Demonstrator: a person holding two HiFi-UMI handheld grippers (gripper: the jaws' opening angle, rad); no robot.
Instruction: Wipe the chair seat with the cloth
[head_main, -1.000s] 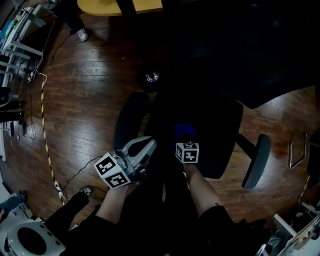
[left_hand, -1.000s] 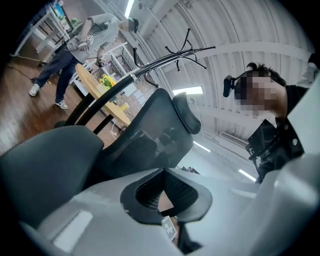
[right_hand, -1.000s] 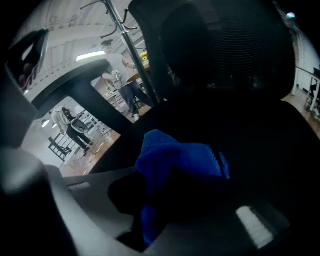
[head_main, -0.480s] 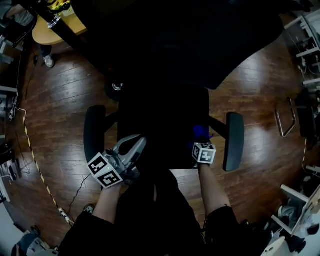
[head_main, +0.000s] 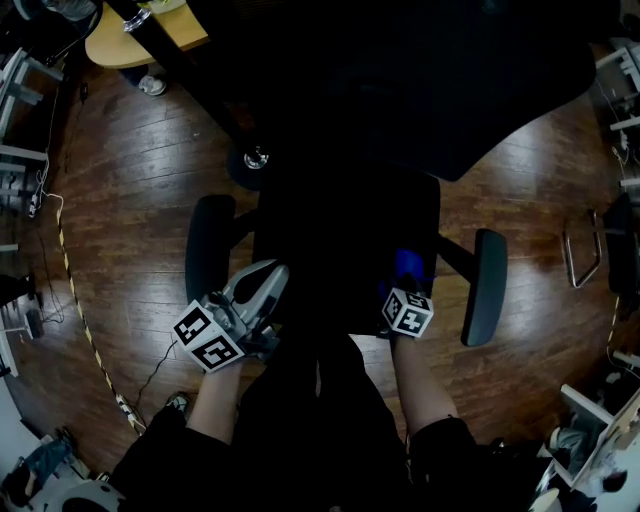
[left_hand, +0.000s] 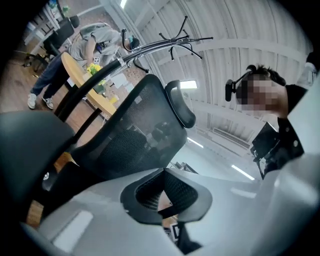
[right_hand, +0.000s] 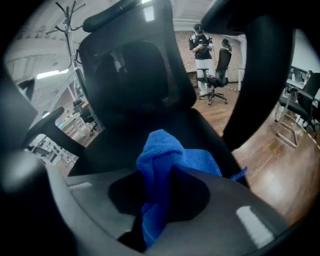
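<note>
Left gripper (head_main: 268, 281) jaws together, nothing between, right gripper (head_main: 404, 291) clamped on cloth (head_main: 406, 266), both forearms extended forward, roughly parallel

Honestly, no text, brand or number can be read anywhere here. The closest thing is the black-and-white square patterns on the left cube (head_main: 208, 338), at lower left of the head view, and the right cube (head_main: 407, 313), just right of centre. Those are blocky codes, not letters.
</note>
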